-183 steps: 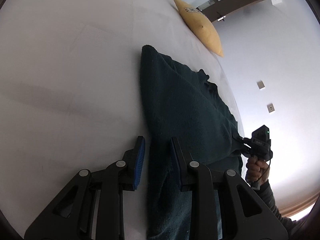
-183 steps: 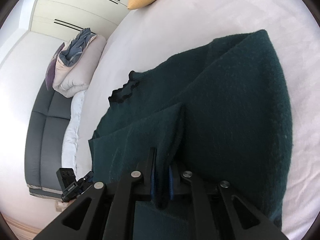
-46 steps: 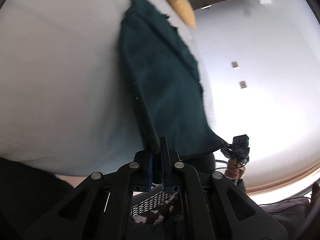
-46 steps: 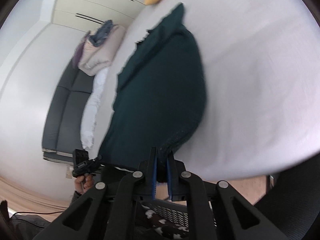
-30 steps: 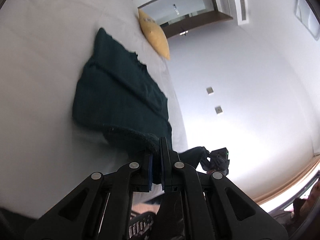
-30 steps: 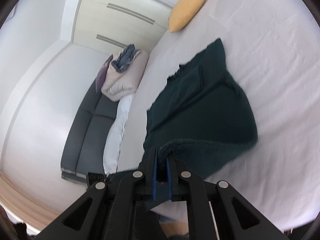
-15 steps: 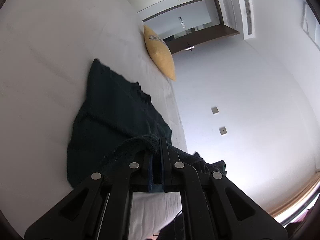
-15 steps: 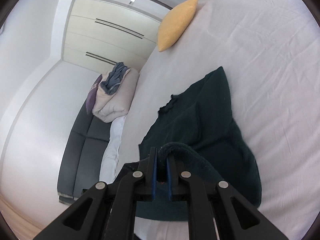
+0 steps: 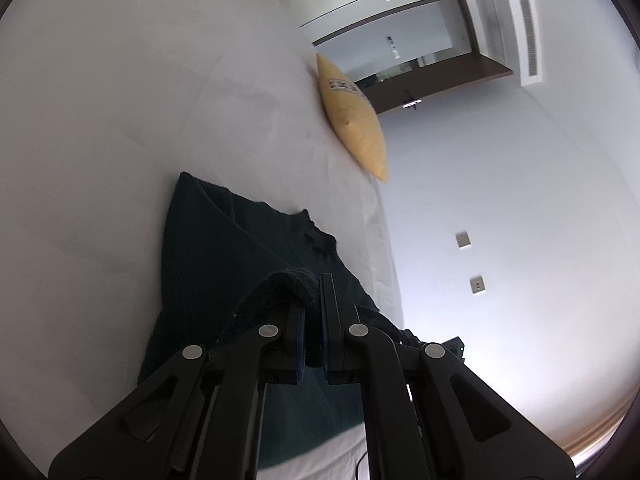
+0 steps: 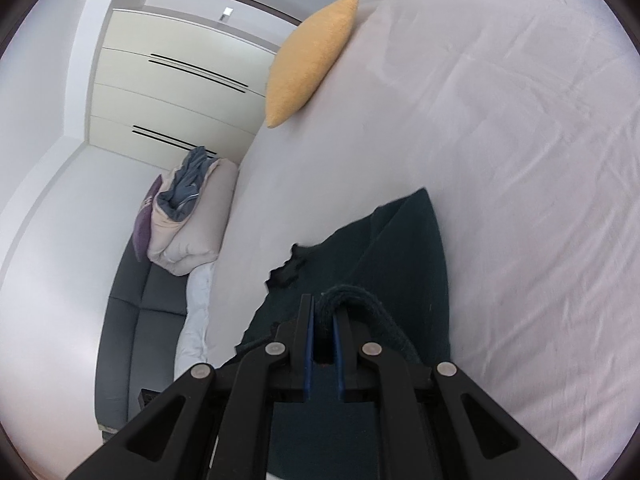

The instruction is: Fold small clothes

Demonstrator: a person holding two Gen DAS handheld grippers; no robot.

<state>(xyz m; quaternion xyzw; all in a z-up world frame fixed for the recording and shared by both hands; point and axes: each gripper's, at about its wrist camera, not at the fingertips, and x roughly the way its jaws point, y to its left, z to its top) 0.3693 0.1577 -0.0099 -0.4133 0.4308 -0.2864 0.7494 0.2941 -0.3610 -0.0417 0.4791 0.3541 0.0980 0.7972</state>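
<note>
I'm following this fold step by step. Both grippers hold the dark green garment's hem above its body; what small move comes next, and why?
Probably lower both hems onto the far part of the garment: left gripper and right gripper are each clamped on a raised edge.

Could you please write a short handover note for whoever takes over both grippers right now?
Left gripper: shut on the hem of the dark green sweater.
Right gripper: shut on the same hem, at the other corner.
Sweater lies on the white bed, collar end toward the yellow pillow; the gripped hem is lifted above the body.
Done: sides look folded in.
Left: lay the hem down toward the collar, release, smooth.
</note>
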